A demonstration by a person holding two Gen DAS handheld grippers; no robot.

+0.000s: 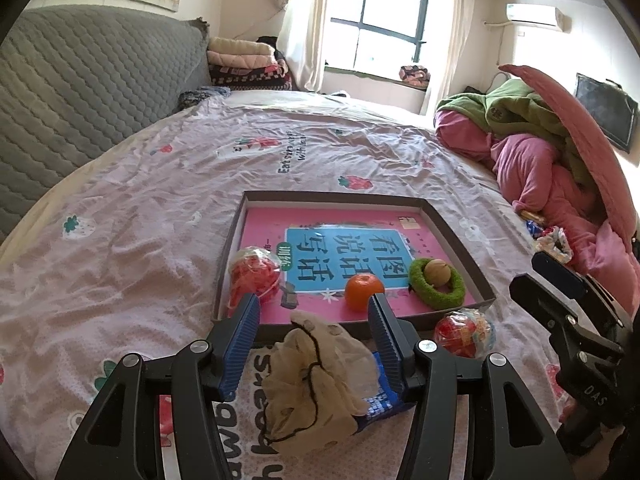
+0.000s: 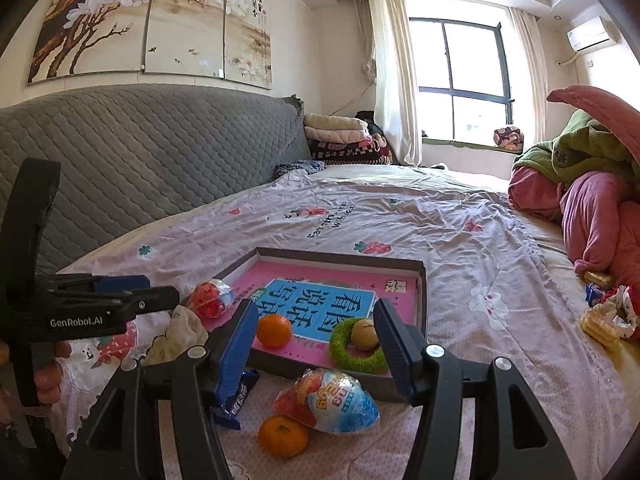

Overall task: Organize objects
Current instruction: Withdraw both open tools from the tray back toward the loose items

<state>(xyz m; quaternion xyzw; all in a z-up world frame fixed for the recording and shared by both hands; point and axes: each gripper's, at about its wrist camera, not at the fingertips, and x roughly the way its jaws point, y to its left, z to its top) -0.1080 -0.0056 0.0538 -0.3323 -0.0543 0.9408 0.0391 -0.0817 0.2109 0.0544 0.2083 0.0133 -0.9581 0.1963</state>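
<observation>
A shallow cardboard tray (image 1: 454, 236) lies on the bed with a pink book in it. On the book sit an orange (image 1: 363, 291), a green ring (image 1: 440, 288) around a walnut (image 1: 435, 270), and a red-wrapped egg (image 1: 254, 276). My left gripper (image 1: 315, 304) is open just before the tray's near rim. A cream scrunchie (image 1: 316, 376) and a blue snack wrapper (image 1: 382, 398) lie loose between its fingers. My right gripper (image 2: 316, 308) is open over a foil toy egg (image 2: 332, 400), a second orange (image 2: 283, 436) and the wrapper (image 2: 238, 396), all outside the tray.
Rumpled pink and green bedding (image 1: 532, 152) is piled at the right, with snack packets (image 2: 604, 316) beside it. A grey quilted headboard (image 1: 88, 80) runs along the left. The strawberry-print sheet (image 1: 140, 220) stretches left of and beyond the tray.
</observation>
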